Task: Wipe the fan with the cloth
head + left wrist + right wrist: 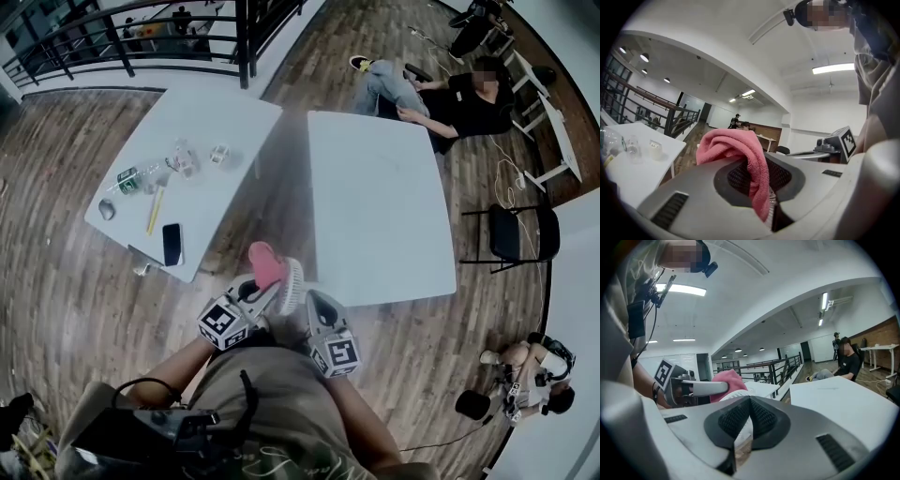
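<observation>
A pink cloth (265, 264) is bunched in my left gripper (272, 284), whose jaws are shut on it. In the left gripper view the cloth (733, 145) drapes over and between the black pads of the left gripper (758, 177). A small white fan (293, 284) hangs in the air just off the near left corner of the right-hand table, and the cloth lies against its top left. My right gripper (312, 300) is shut on the fan's edge. In the right gripper view the white fan (740, 430) shows in the slit of the right gripper (750, 416), with the cloth (726, 379) beyond.
Two white tables stand ahead. The left one (216, 122) carries bottles, small items and a black phone (172, 244); the right one (375, 187) is bare. A person (441, 94) sits on the floor behind it. A black chair (511, 234) stands at the right.
</observation>
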